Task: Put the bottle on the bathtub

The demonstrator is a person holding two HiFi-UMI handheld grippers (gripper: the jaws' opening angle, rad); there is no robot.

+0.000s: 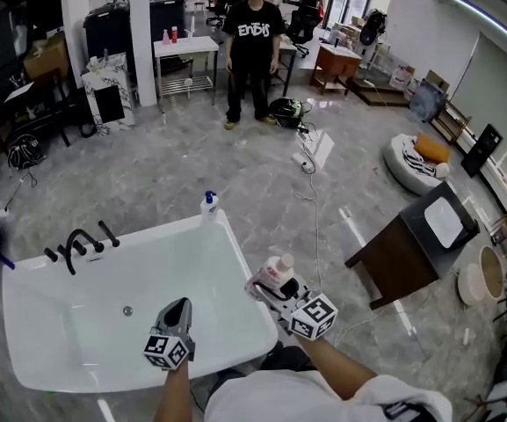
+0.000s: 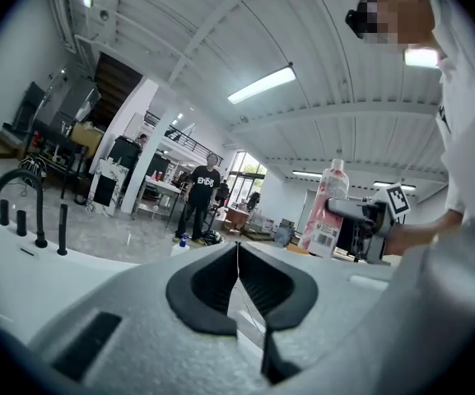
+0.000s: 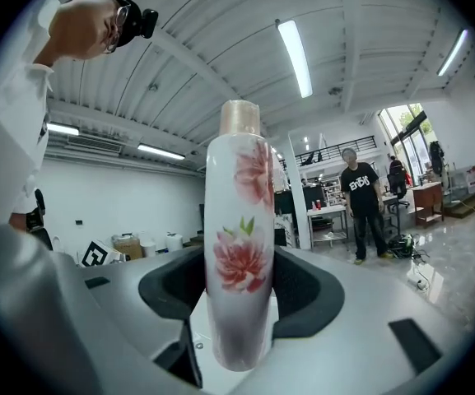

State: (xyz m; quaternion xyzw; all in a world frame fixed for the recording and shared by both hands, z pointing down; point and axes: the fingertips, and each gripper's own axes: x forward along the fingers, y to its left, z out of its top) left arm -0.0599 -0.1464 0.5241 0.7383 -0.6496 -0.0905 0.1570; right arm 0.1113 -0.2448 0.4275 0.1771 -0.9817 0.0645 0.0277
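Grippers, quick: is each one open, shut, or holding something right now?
Left gripper: closed, nothing in it.
Right gripper: closed on the flowered bottle.

Grey marble flr [image 1: 174, 183], white table [image 1: 185, 46] at back, strip lights [image 3: 295, 58] o/head.

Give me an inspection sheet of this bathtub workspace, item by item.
Surface: white bathtub, with a black faucet set at its left end.
Job's things: white flower-printed bottle, held by the tub's right rim, not yet set down.
Clutter: white pump bottle with blue top on the tub's far corner.
Grippers: left gripper shut and empty, over the basin; right gripper shut on the flower-printed bottle.
Cables: white cable trailing across the grey floor.
Surroundings: person in black T-shirt standing; dark wooden table at right.
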